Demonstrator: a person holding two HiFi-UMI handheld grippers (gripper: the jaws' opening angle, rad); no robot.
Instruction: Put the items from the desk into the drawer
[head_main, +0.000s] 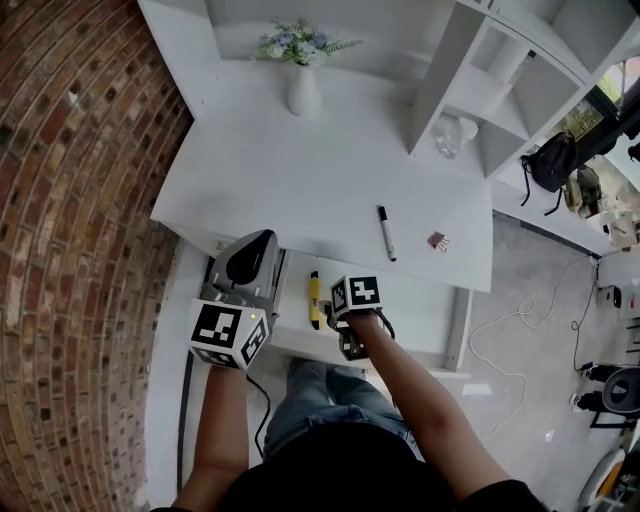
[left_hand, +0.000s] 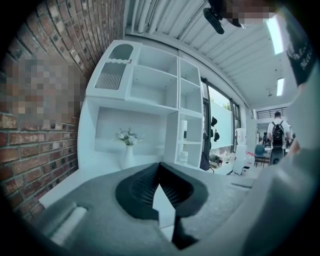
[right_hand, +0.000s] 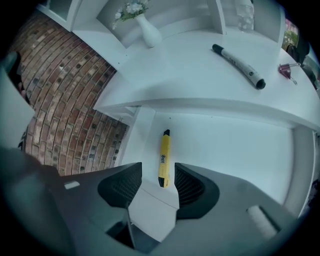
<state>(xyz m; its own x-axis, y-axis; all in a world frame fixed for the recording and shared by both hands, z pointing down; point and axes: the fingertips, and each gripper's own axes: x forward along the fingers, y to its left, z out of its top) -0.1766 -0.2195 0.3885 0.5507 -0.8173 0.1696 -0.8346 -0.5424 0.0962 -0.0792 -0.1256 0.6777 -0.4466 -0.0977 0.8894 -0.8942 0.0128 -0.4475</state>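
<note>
A yellow utility knife (head_main: 314, 298) lies on the floor of the open white drawer (head_main: 410, 300) under the desk (head_main: 300, 180). In the right gripper view the knife (right_hand: 163, 156) points away from me, its near end between the tips of my open right gripper (right_hand: 157, 169). That gripper (head_main: 335, 308) hangs over the drawer (right_hand: 230, 145). On the desk (right_hand: 200, 75) rest a black marker (head_main: 386, 232) (right_hand: 239, 66) and a small pink binder clip (head_main: 437, 240) (right_hand: 286, 70). My left gripper (head_main: 262, 242) (left_hand: 160, 167) is shut on nothing at the drawer's left end, by the desk's front edge.
A white vase with flowers (head_main: 303, 92) (left_hand: 127, 156) stands at the back of the desk. A white shelf unit (head_main: 480, 90) with a glass jar (head_main: 448, 135) rises at the right. A brick wall (head_main: 70, 220) runs along the left. A backpack (head_main: 550, 160) and cables (head_main: 520, 340) lie beyond.
</note>
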